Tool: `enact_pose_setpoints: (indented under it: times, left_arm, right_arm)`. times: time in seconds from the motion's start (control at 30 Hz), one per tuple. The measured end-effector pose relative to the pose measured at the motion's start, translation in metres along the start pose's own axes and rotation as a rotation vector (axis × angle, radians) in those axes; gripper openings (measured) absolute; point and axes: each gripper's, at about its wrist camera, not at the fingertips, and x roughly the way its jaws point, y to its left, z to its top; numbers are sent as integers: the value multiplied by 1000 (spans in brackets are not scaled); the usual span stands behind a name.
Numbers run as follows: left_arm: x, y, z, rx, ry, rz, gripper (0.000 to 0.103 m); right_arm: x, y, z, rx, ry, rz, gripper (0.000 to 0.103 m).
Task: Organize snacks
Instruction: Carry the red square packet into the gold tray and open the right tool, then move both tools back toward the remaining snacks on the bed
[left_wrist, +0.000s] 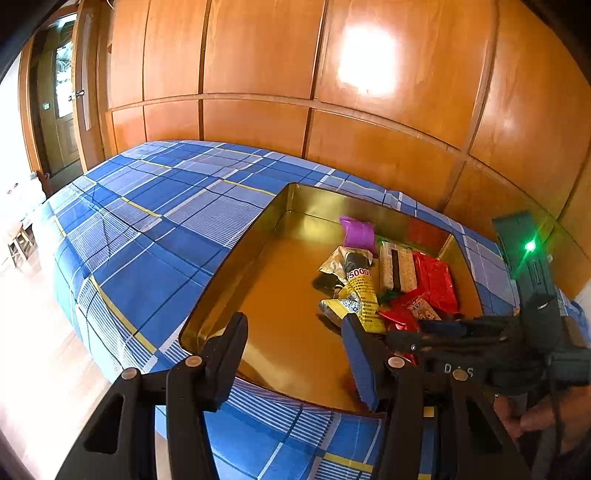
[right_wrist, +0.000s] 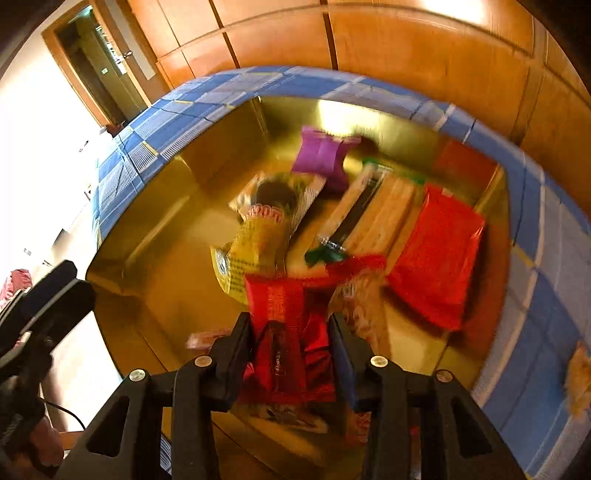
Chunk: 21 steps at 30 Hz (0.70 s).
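Red snack packet (right_wrist: 286, 350) between right claw (right_wrist: 291, 354) fingers, over tin (right_wrist: 155, 295)

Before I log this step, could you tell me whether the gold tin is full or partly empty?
Partly empty: the gold tin holds snack packets along one side, with bare floor beside them.

Both grippers are made of black plastic. The left gripper (left_wrist: 295, 354) has two flat fingers with blue pads (left_wrist: 360, 365) on the inner face and round silver screws (left_wrist: 193, 361) at the joints. The right gripper (right_wrist: 291, 354) has the same build; from the left camera its body shows white letters, a green lamp (left_wrist: 530, 245) and a thin black cable.
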Motion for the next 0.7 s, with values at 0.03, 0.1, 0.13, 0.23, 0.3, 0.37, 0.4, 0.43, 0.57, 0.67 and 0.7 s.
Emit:
enact_pose_setpoints:
  times: [0.03, 0.1, 0.13, 0.23, 0.3, 0.37, 0.4, 0.43, 0.57, 0.67, 0.7]
  left_arm:
    - [0, -1, 0, 0, 2, -1, 54]
    - [1, -1, -1, 0, 4, -5, 54]
    - [1, -2, -1, 2, 5, -6, 54]
    - [0, -5, 0, 5, 1, -8, 54]
    - [-2, -6, -1, 9, -1, -9, 54]
    - [-4, -8, -1, 15, -1, -11, 54]
    - [-4, -9, -1, 19, -2, -13, 54]
    - [-5, -12, -2, 25, -4, -15, 54]
    - [-9, -20, -3, 51, -8, -25, 54]
    - [-11, -29, -4, 75, -7, -38, 54]
    - [-12, -32, -5, 86, -5, -43, 54]
  right_arm:
    - [-1, -1, -2, 4, -7, 6, 44]
    - [-3, -3, -3, 17, -8, 17, 45]
    - [-5, -4, -5, 23, -8, 20, 45]
    - [-18, -6, -9, 39, -39, 26, 45]
    - [-30, -8, -12, 51, -71, 32, 45]
    - [-40, -10, -15, 62, -95, 30, 45]
    - [-44, -13, -16, 65, -106, 27, 45]
    - [-50, -15, -19, 70, -121, 22, 45]
    - [-73, -24, -31, 80, -169, 1, 45]
    - [-88, -32, -40, 75, -196, -27, 45]
    - [-92, -35, -43, 74, -203, -38, 45]
